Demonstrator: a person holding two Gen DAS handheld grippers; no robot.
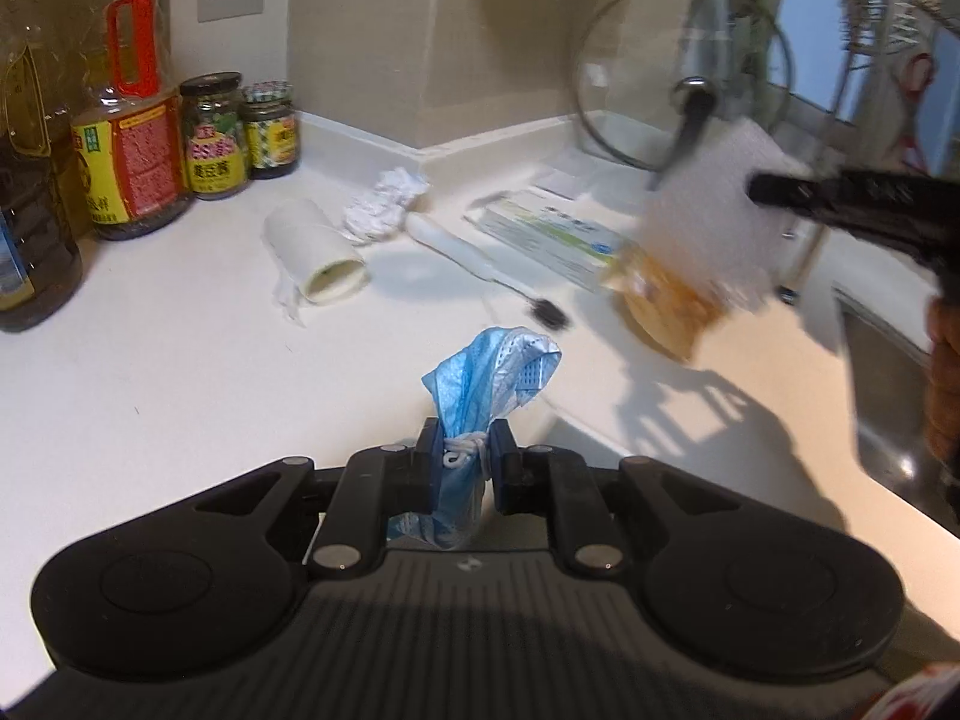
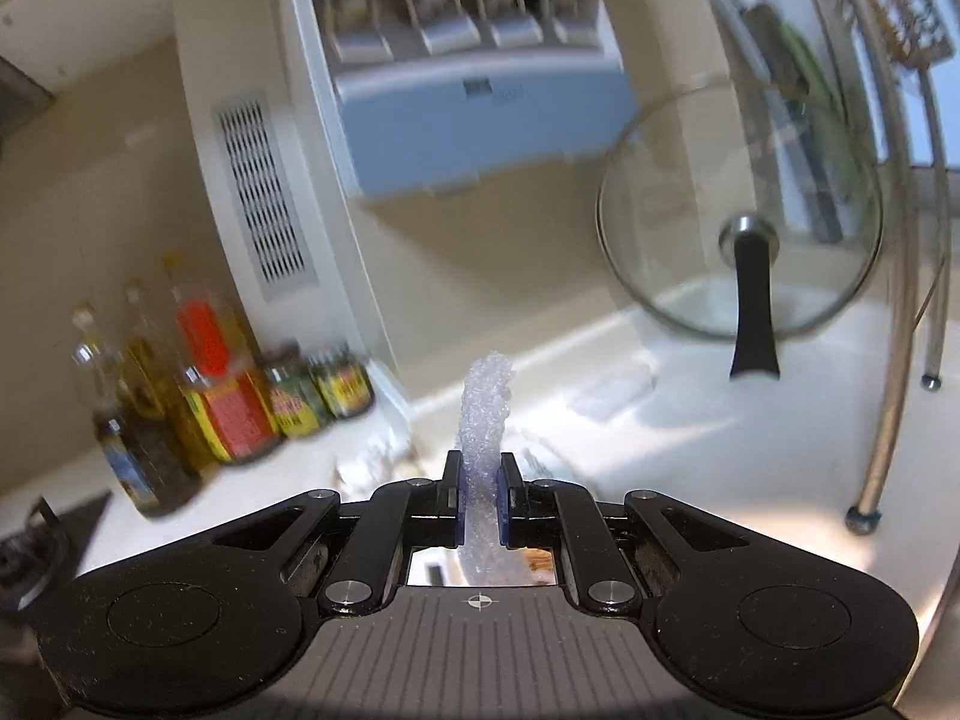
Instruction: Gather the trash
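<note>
Mask (image 1: 489,378) upright in left tool (image 1: 467,459)

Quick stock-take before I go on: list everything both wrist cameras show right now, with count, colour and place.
face mask: one, blue, clamped in left tongs
textured plastic bag: one, clear-white, clamped in right tongs, blurred orange contents below
paper roll: one, white, lying on counter
crumpled tissue: one, white, beside roll
toothbrush: one, white, dark bristles, mid-counter
flat box: one, white-green, behind toothbrush
bottles and jars: about five, yellow-red labels, left wall
glass lid: one, clear, black handle, leaning at back
counter: one, white
left tongs: one, black, shut
right tongs: one, black, shut
</note>
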